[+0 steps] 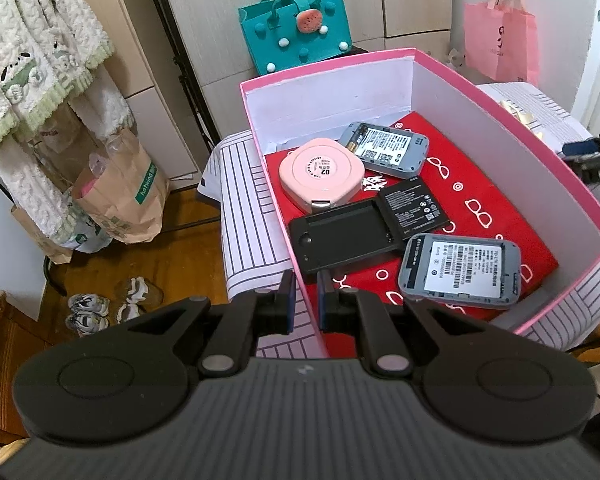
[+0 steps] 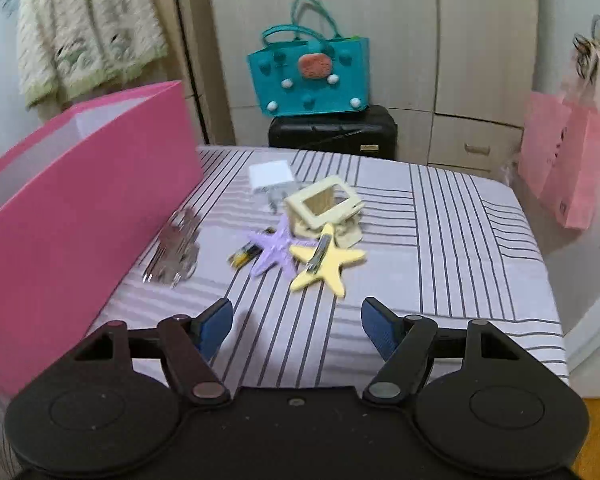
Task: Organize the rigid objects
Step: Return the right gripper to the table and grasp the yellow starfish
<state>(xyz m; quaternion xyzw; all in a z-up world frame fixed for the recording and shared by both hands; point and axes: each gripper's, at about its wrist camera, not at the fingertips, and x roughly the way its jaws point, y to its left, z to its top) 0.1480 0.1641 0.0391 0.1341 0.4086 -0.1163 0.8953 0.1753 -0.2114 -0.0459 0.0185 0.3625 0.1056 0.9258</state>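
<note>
Just ahead of open right tongs [image 2: 296, 330]: yellow starfish [image 2: 327, 265].

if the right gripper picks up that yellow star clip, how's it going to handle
The yellow star clip looks like flat, hard plastic, so it is probably stiff and light. Lying flat on the striped cloth, it should slide rather than roll. One arm touches the purple star, which may get dragged. The right gripper is open and empty.

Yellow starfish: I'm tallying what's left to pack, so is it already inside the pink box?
No, the yellow starfish lies on the striped cloth outside the pink box.
</note>
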